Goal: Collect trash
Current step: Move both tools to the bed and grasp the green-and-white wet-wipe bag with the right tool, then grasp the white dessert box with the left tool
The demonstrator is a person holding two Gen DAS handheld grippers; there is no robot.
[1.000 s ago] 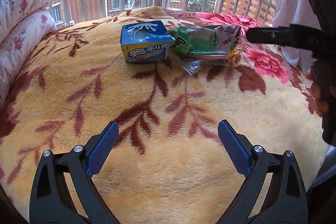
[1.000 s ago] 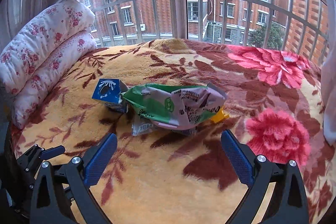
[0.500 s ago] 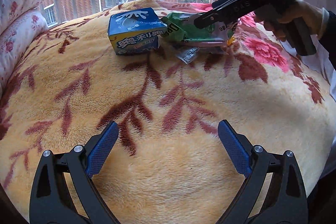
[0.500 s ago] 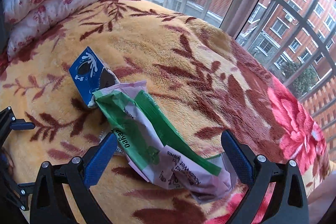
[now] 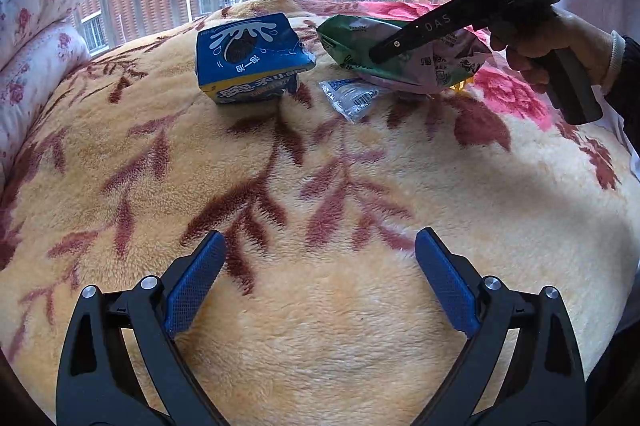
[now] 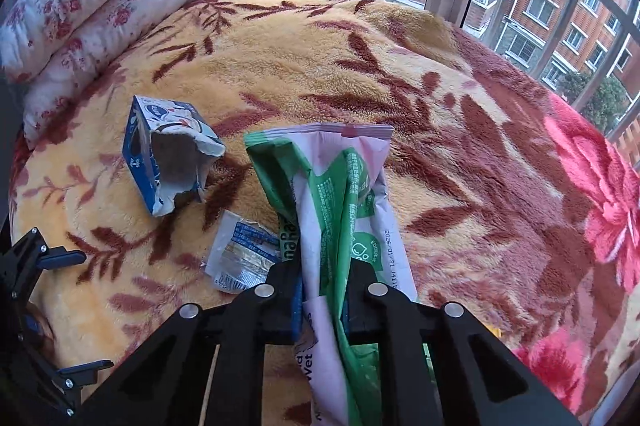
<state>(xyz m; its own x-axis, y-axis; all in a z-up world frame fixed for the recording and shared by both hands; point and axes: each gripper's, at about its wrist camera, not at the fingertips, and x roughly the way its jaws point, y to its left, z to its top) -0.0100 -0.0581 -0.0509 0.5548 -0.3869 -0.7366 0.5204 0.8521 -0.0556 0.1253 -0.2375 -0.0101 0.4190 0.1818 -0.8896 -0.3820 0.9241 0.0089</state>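
Nothing looks collected yet: three pieces of trash lie on the blanket [image 5: 320,306], and no bin or bag shows in either view, so where they must go cannot be told.

Going left to right in the right wrist view: the blue carton [image 6: 168,154] sits at about ten o'clock from the claw, torn mouth gaping toward the camera and its long side running roughly from seven to one o'clock. It is untouched. Next, at about eleven o'clock and just beside the claw, lies the small wrapper [image 6: 244,258], flat, its far edge tucked under the green pack. It too is untouched.

Then the green pack [image 6: 340,206] itself: its long axis runs straight away from the camera, sealed end pointing to twelve o'clock, near end crumpled between the pads. The right gripper [image 6: 322,306] has just been closing and now pinches the pack's near end, jaws drawn almost together on the film. In the left wrist view the pack [image 5: 420,62] seems to rest on the blanket at one o'clock, with the carton [image 5: 248,58] at eleven and the wrapper [image 5: 352,96] between them, so I judge the lift not yet begun.

The left gripper [image 5: 320,286] hovers over bare blanket, jaws spread wide, holding nothing. Left to do, by my judgement: lift the pack away, then the carton and the wrapper.
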